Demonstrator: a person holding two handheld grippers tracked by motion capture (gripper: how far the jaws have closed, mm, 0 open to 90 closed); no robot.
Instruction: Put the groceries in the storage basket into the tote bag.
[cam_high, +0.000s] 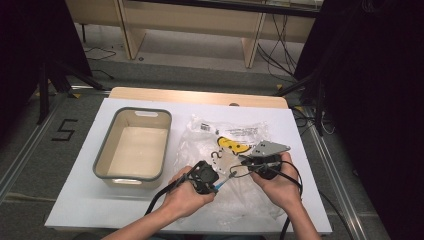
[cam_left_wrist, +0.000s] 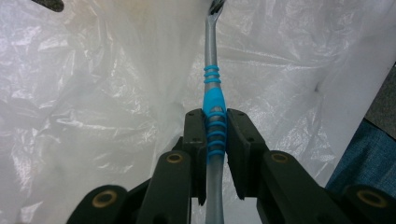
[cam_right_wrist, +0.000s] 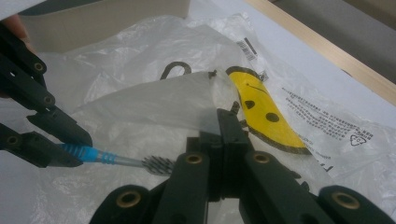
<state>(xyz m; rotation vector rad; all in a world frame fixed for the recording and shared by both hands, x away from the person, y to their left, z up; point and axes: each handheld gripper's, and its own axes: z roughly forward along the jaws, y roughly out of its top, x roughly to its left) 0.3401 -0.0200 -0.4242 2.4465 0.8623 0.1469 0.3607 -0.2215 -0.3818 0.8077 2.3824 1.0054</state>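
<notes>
— Why is the left gripper (cam_high: 216, 184) clamped on that toothbrush (cam_right_wrist: 122, 160) by its blue grip?

— It looks ready to slide it, bristles first, into the plastic bag (cam_high: 235, 150) at the middle of the table (cam_high: 90, 200).

— And the right gripper (cam_right_wrist: 223, 122)?

— Its jaws are pinched together on the bag's edge, lifting it, I'd say to keep the mouth open. The tub (cam_high: 132, 145) sits empty to the left.

White table (cam_high: 90, 200): bin (cam_high: 102, 160), plastic bag (cam_high: 200, 135).
</notes>
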